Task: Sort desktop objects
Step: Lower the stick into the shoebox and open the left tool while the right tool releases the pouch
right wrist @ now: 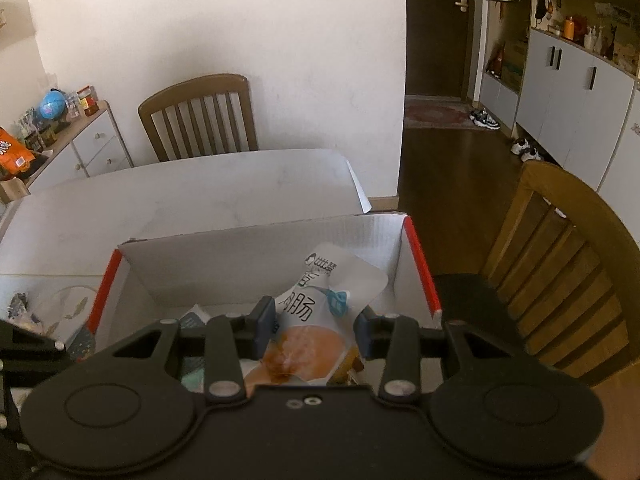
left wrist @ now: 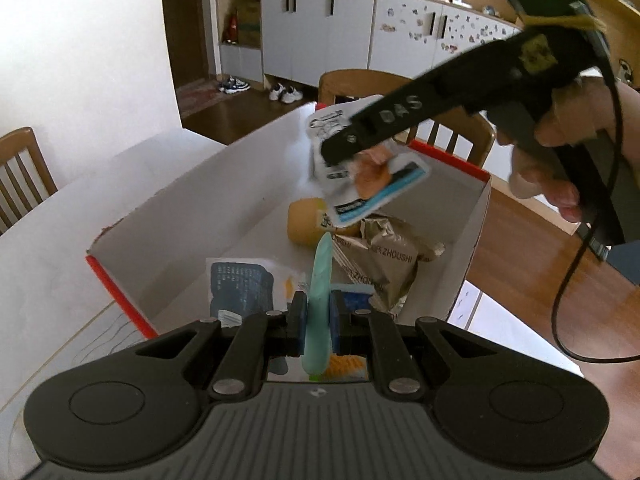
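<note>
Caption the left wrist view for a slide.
Left gripper holding a slim teal stick above the red-edged white cardboard box, right gripper carrying a white snack pouch.

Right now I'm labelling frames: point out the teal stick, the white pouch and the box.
teal stick (left wrist: pixel 322 276): left wrist view, upper shaft.
white pouch (right wrist: pixel 316 308): right wrist view, printed middle.
box (right wrist: pixel 256 248): right wrist view, inner far wall.

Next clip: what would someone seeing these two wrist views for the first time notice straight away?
Both grippers hang over the open white cardboard box with red edges, each carrying something. The right gripper holds a white snack pouch with a blue label above the box's far end, while the left gripper pinches a slim mint-green stick edge-on. Below lie a crinkled silver foil packet and a round yellow lump.
</note>
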Demonstrator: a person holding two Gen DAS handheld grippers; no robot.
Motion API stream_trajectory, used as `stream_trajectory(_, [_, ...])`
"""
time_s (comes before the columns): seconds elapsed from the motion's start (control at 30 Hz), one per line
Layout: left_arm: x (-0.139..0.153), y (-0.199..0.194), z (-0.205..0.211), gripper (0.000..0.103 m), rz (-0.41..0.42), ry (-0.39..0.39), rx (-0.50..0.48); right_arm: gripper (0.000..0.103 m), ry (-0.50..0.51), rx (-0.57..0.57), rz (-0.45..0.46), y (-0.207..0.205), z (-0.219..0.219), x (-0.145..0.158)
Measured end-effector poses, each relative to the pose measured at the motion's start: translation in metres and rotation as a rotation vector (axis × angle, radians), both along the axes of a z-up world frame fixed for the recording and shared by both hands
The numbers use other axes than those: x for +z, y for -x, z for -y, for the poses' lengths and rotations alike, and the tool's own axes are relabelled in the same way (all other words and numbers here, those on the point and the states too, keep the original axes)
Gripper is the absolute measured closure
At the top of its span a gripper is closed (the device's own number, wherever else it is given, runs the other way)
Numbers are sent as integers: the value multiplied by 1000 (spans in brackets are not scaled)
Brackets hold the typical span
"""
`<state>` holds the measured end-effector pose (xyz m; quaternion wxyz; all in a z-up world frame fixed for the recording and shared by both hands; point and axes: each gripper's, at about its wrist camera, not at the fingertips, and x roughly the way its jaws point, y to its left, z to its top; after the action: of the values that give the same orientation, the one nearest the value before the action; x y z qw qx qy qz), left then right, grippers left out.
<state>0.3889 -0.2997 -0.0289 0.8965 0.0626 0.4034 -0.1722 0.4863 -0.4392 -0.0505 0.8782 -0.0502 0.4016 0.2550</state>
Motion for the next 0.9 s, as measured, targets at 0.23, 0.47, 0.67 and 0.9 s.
stream_trajectory(0.23, [-9, -10, 5, 93, -46, -9, -11, 63, 5, 10, -34, -13, -13, -15])
stream_trajectory(0.47, [-15, -15, 12, 93, -79, -43, -34, 63, -4, -21, -89, -27, -24, -31])
stream_trajectory(0.67, [-16, -18, 10, 93, -100, -51, -40, 63, -6, -26, -124, -35, -32, -41])
stream_trajectory(0.9, [-18, -21, 13, 93, -119, -68, -56, 66, 25, -40, -157, -44, -38, -54])
